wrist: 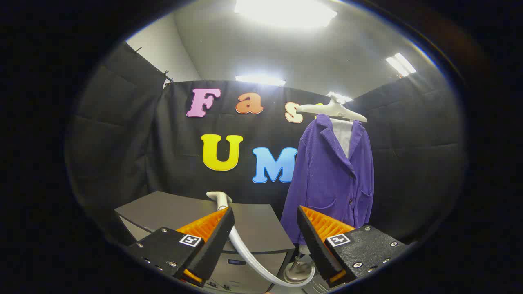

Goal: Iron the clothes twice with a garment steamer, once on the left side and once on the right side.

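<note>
Seen from the gripper view: hand-held gripper [265,228] spread wide, grasping nothing. Steamer head [219,199] resting on the desk [171,210], just beyond the left finger, white hose [253,261] trailing back between the fingers toward the base. Purple jacket [331,179] hanging on a white hanger [333,109], right of the steamer head and beyond the right finger. Best reached by swinging left, centring the handle between both fingers, then closing squarely before lifting.

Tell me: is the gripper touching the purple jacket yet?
Apart. In the gripper view the open gripper holds nothing, and the purple jacket hangs on its hanger well beyond the fingers.
</note>
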The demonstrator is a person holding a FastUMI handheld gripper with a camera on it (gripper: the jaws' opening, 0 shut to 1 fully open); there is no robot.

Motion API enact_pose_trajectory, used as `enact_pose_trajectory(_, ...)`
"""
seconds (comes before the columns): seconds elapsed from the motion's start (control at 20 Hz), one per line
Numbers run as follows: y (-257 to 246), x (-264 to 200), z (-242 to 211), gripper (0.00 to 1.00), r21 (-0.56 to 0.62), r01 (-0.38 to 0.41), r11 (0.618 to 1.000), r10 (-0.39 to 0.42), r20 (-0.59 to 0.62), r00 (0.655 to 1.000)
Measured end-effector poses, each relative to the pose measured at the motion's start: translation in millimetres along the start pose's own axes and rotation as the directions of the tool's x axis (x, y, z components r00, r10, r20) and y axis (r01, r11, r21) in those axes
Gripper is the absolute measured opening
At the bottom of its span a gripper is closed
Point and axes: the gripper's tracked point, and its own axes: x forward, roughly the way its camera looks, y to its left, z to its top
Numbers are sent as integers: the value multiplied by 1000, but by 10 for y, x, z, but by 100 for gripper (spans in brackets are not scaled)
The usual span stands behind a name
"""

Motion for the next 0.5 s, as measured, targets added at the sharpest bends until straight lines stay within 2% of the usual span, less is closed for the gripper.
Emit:
enact_pose_trajectory(0.3,-79,53,-63,95,14,4,1000,-4,-15,1000)
enact_pose_trajectory(0.5,-64,-63,-32,95,24,-36,999,36,-15,999)
